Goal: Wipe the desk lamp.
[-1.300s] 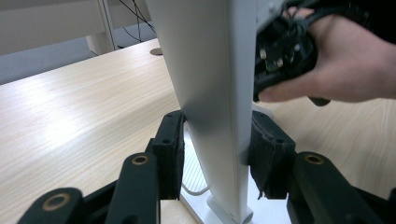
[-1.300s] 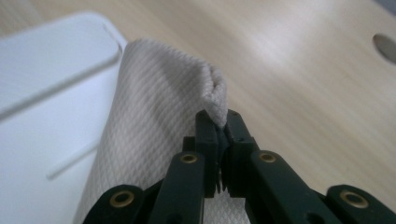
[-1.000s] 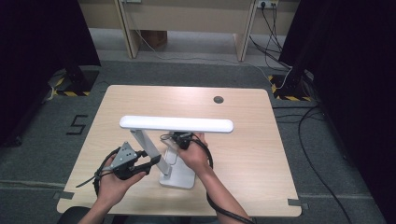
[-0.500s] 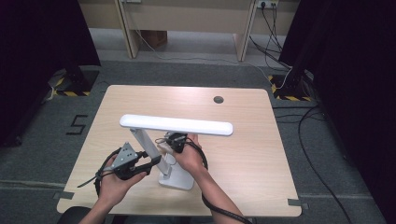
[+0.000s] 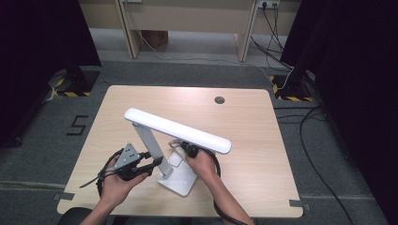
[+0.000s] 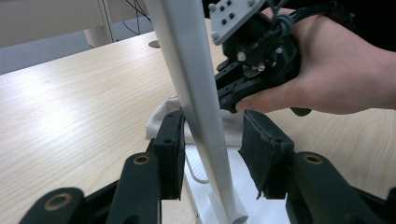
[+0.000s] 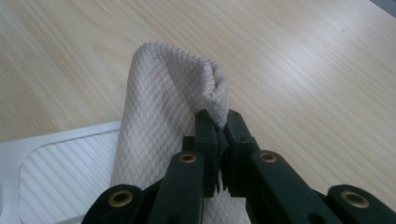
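While the left gripper (image 6: 212, 154) straddles the lamp post (image 6: 196, 93), the cloth (image 7: 159, 116) hangs over the lamp base (image 5: 180, 180).
The right gripper (image 7: 217, 126), nearer, pinches the cloth; left jaws spread, one pad touching.

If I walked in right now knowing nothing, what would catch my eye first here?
Probably the white desk lamp, standing near the front edge of the wooden table with its long light bar tilted. The left gripper straddles the lamp's slanted arm, one pad touching it and the other apart. The right gripper is pinched shut on a white waffle-textured cloth, held over the lamp's ribbed base.
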`<state>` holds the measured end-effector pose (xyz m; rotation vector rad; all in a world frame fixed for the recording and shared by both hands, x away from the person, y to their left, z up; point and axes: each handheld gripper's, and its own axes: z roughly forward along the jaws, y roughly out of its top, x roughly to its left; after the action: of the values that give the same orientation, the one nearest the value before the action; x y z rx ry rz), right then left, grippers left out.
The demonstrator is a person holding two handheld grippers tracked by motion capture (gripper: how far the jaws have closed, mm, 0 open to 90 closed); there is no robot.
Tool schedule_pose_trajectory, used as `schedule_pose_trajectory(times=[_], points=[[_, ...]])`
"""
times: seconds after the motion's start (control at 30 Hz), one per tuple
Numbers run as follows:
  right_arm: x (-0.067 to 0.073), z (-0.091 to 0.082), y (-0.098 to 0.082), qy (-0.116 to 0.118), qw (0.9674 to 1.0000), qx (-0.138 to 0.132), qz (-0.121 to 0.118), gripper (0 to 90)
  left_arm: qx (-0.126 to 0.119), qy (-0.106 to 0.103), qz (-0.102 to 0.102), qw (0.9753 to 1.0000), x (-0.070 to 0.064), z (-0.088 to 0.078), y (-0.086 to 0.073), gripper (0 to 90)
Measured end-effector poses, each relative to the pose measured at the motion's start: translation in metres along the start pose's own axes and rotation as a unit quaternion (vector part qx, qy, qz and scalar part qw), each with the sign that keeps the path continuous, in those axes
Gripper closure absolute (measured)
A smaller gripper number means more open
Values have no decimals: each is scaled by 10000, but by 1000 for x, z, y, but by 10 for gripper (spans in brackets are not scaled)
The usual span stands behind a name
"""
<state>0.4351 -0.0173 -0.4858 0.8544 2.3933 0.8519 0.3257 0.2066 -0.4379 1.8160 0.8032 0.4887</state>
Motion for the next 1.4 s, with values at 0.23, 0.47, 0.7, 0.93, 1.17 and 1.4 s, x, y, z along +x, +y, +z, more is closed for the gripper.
schedule_pose_trajectory(times=[0.23,0.47,0.7,0.93,1.17,1.4], points=[[-4,-11,-17,-79,9999,82,-57,870,-17,73,-70,9999,4,0,0,583],[-8,-26,-37,-171,9998,106,-2,870,3,77,-58,10000,5,2,0,582],[-12,-39,-51,-256,9994,208,-80,870,10,74,-53,10000,5,1,1,581],[-19,-45,-64,-353,9981,493,-102,869,28,62,-46,10000,5,0,1,575],[-40,-47,-70,-743,9944,734,157,869,33,57,-36,10000,5,0,1,569],[-69,-52,-67,-1151,9899,701,437,868,15,30,-86,10000,6,0,2,570]])
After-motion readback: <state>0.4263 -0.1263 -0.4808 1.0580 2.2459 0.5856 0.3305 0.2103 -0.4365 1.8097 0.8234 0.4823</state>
